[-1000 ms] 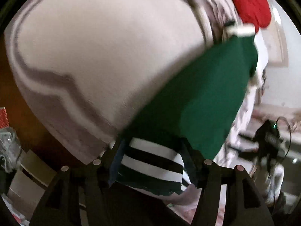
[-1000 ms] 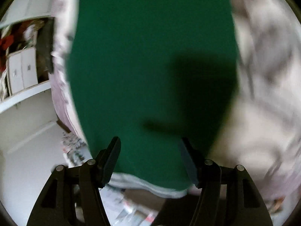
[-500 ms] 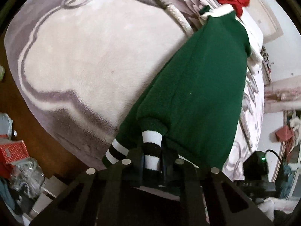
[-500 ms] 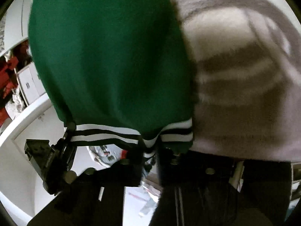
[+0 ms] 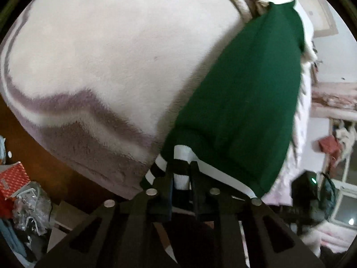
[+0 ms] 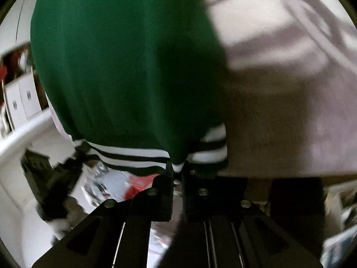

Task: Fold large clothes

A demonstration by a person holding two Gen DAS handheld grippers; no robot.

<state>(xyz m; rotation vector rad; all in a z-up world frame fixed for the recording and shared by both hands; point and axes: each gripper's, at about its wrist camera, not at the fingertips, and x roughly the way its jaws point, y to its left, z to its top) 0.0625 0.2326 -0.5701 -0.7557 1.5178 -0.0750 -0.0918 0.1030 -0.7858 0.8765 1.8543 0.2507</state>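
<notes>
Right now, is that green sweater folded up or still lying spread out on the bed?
Spread out: the green sweater lies long and flat across the blanket, only its striped hem pinched at the near edge.

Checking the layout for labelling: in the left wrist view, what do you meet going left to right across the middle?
Wooden floor → plush blanket → green sweater → window.
</notes>
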